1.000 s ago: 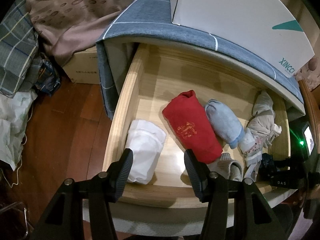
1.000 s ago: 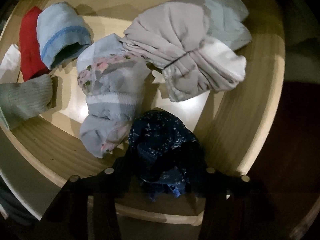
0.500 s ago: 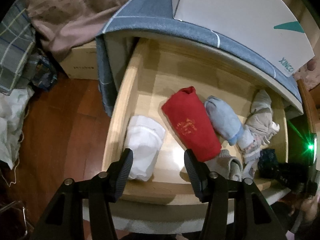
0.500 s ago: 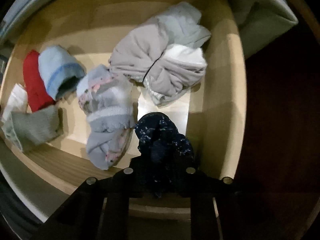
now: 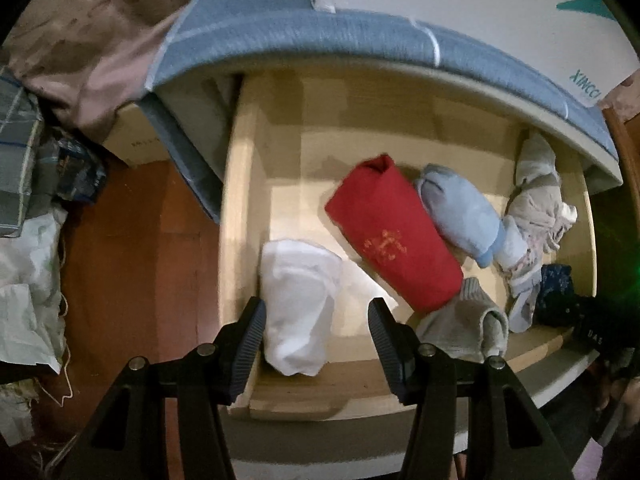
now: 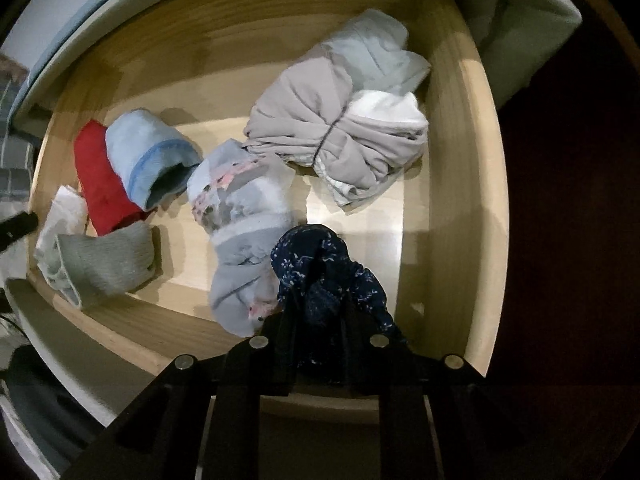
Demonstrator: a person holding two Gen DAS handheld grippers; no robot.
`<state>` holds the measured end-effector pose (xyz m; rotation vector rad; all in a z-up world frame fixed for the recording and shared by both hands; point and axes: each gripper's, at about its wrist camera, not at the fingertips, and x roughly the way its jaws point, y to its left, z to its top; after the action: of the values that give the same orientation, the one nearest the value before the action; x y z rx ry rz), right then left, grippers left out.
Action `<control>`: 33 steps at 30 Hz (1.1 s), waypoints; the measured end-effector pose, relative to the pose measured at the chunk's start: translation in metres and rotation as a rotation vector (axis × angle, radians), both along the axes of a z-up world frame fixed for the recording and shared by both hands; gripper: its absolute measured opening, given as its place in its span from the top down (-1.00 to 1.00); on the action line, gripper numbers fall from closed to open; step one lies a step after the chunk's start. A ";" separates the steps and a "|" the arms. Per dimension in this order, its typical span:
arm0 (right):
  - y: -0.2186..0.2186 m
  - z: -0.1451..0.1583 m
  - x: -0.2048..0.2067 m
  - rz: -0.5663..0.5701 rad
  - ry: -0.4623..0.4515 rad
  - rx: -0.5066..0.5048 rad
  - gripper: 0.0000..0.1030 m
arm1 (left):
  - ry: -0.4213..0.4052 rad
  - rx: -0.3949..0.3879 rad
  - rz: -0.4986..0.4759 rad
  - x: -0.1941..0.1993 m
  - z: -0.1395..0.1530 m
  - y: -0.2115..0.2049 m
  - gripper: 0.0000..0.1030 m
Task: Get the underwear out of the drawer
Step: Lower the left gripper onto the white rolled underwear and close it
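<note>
The open wooden drawer [image 5: 240, 216] holds several rolled underwear pieces. My right gripper [image 6: 320, 304] is shut on dark navy patterned underwear [image 6: 320, 256], held above the drawer's front right; it also shows in the left wrist view [image 5: 554, 284]. My left gripper [image 5: 316, 320] is open, its fingers either side of a white roll [image 5: 296, 304] at the drawer's front left. A red roll [image 5: 392, 236], a light blue roll [image 5: 460, 212], a grey-green sock-like roll [image 5: 472, 328], a pale floral piece [image 6: 240, 216] and a beige bundle [image 6: 340, 136] lie in the drawer.
A blue-grey mattress edge [image 5: 360, 36] and a white box [image 5: 480, 0] overhang the drawer's back. Clothes and bags [image 5: 28, 240] pile on the red-brown floor [image 5: 140, 260] to the left. The drawer's right wall [image 6: 460, 200] stands beside the held underwear.
My right gripper has lifted and pulled back with the navy underwear, jaws closed tighter on it. My left gripper has moved forward and down toward the white roll, still open.
</note>
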<state>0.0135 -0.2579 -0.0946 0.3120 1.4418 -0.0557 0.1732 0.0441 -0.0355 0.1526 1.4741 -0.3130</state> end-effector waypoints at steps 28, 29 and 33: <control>-0.015 -0.008 0.010 -0.012 0.012 0.047 0.68 | 0.156 -0.013 -0.020 0.004 -0.028 -0.024 -0.10; -0.015 -0.008 0.010 -0.012 0.012 0.048 0.68 | 0.154 -0.003 -0.027 0.003 -0.029 -0.024 -0.10; -0.016 -0.010 0.010 -0.013 0.014 0.055 0.68 | 0.151 0.071 -0.092 -0.001 -0.035 -0.028 -0.10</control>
<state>0.0239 -0.2735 -0.1043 0.3667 1.4570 -0.0290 0.1719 0.0158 -0.0701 0.2593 1.6312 -0.3526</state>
